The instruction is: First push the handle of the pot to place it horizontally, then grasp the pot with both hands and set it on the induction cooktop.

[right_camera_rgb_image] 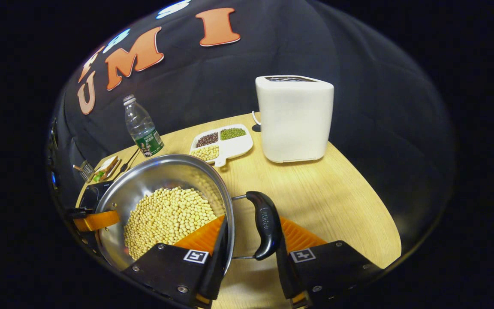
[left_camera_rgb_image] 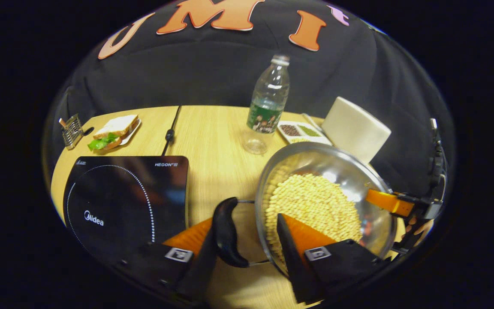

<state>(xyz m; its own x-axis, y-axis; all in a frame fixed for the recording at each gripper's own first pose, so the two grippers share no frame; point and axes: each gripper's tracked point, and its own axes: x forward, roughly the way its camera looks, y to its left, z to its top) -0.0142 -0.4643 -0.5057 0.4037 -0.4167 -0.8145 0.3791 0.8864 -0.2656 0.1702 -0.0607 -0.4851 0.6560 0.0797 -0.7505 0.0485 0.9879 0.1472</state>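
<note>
A steel pot (left_camera_rgb_image: 337,171) full of soybeans stands right of the black induction cooktop (left_camera_rgb_image: 122,197). My left gripper (left_camera_rgb_image: 247,219) clamps one side: one orange finger is outside the black handle (left_camera_rgb_image: 226,231), the other inside the rim. My right gripper (right_camera_rgb_image: 253,223) holds the opposite side the same way, with the other handle (right_camera_rgb_image: 266,225) and the rim between its fingers. Both handles lie level. An orange finger of the right gripper (left_camera_rgb_image: 390,201) shows at the pot's far rim, and one of the left gripper (right_camera_rgb_image: 97,221) likewise. I cannot tell if the pot is off the table.
A water bottle (left_camera_rgb_image: 268,103) and a divided tray of beans (right_camera_rgb_image: 223,143) stand behind the pot. A white appliance (right_camera_rgb_image: 294,120) sits at the back right. A sandwich on a plate (left_camera_rgb_image: 114,131), a small metal rack (left_camera_rgb_image: 72,131) and a black cable (left_camera_rgb_image: 170,135) lie beyond the cooktop.
</note>
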